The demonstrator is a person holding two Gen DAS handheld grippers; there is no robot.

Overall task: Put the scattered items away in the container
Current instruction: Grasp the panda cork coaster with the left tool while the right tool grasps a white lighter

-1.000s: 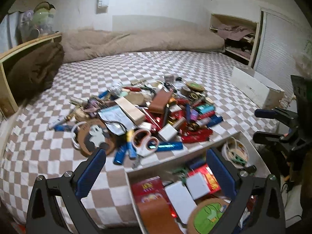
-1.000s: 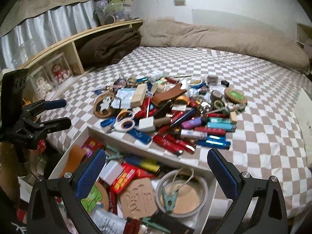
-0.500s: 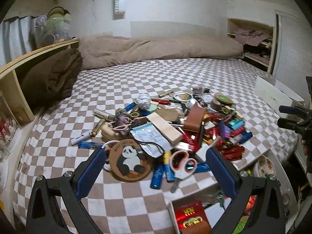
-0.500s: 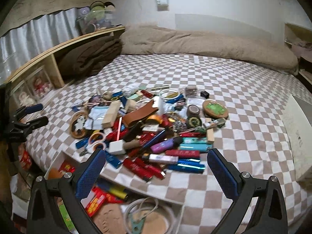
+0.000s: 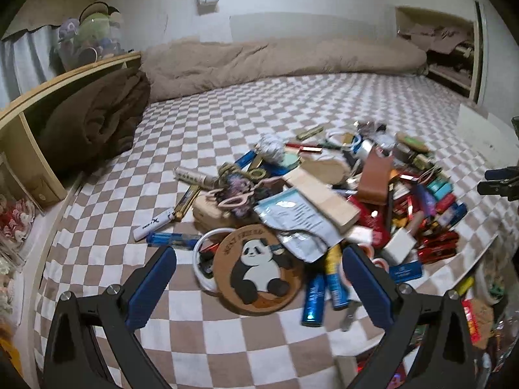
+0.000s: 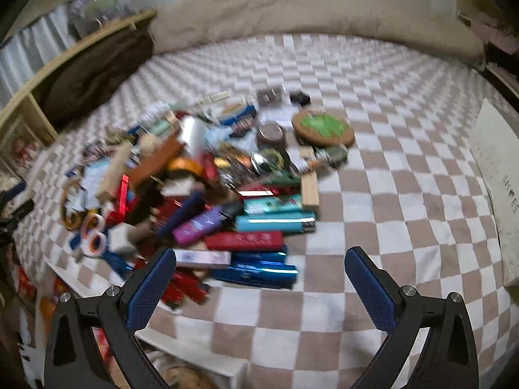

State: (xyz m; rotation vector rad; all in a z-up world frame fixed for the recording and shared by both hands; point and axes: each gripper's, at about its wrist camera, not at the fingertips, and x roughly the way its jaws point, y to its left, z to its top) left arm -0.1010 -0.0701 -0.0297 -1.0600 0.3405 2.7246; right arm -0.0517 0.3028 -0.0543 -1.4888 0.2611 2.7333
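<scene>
Two grippers hung over the pile, both spread wide and holding nothing. At lower left of the left wrist view we noted the left gripper (image 5: 259,278) with its pads either side of the round panda coaster (image 5: 258,274), which lay flat at the near edge of the pile on the checked bedspread (image 5: 194,123); being round, it offered no long axis. Right of it lay blue tubes (image 5: 316,298), pointing toward the camera. In the blurred right wrist view, the right gripper (image 6: 260,278) framed the blue lighters (image 6: 259,270), long axes running across the frame. The container (image 6: 194,355) showed at bottom left. We judged each gripper nearest its own framed item.
</scene>
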